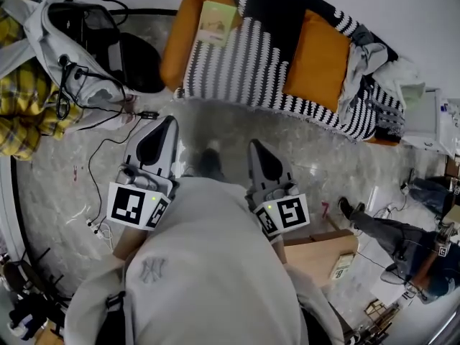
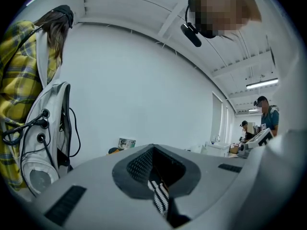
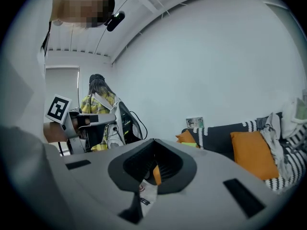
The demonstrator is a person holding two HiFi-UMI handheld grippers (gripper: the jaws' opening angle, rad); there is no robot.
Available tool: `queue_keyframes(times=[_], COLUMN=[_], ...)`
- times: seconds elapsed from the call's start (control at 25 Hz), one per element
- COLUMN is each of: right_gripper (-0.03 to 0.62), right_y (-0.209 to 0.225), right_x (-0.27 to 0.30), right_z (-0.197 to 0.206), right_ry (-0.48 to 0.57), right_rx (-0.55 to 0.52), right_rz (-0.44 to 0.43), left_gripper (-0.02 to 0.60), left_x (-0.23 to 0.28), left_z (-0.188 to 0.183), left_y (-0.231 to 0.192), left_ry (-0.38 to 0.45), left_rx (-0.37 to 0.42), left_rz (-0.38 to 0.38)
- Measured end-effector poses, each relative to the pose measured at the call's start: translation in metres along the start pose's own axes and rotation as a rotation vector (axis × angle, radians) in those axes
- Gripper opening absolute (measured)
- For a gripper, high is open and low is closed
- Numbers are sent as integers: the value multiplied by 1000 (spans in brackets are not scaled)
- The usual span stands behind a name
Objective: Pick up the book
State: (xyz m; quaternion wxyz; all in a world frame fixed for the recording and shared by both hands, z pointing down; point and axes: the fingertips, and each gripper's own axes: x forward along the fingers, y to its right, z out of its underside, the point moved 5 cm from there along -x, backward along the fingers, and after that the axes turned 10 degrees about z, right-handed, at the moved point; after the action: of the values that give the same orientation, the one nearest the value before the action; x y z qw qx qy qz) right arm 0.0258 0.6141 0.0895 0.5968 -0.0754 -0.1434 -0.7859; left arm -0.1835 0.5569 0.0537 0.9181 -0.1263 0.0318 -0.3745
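Left gripper (image 1: 169,121), right gripper (image 1: 256,145) pressed together (empty); book (image 1: 218,22) on sofa (image 1: 316,57), well apart

The left gripper (image 1: 170,121) and the right gripper (image 1: 254,144) both have smooth, matt grey plastic shells. The darker lining round the hollow between the jaws is finely ribbed, probably rubber. Beneath them the floor (image 1: 323,164) is pale marbled stone or tile with a dull sheen. Ahead of the grippers lie a chunky black-and-white knitted throw (image 1: 237,63), plain orange cloth cushions (image 1: 320,60) and the book (image 1: 218,21), whose pale green paper cover looks matt. Left of the left gripper is soft yellow checked cloth (image 1: 21,106). Behind both grippers is a grey sweatshirt (image 1: 208,264) of matt, slightly fuzzy cloth.
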Motion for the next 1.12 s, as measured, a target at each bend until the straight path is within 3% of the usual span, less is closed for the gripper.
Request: queue_keyframes(times=[0.44,1.12], right_gripper=[18,18], right_y=[18,46], right_x=[13,37], right_z=[-5,-24], right_ry=[13,44], right_rx=[-22,-24], right_rz=[-41,-135], left_gripper=[9,9], left_x=[14,50], left_z=[6,2], left_y=[1,12], left_ry=[22,12], left_rx=[-23,4], left_rz=[-51,-107])
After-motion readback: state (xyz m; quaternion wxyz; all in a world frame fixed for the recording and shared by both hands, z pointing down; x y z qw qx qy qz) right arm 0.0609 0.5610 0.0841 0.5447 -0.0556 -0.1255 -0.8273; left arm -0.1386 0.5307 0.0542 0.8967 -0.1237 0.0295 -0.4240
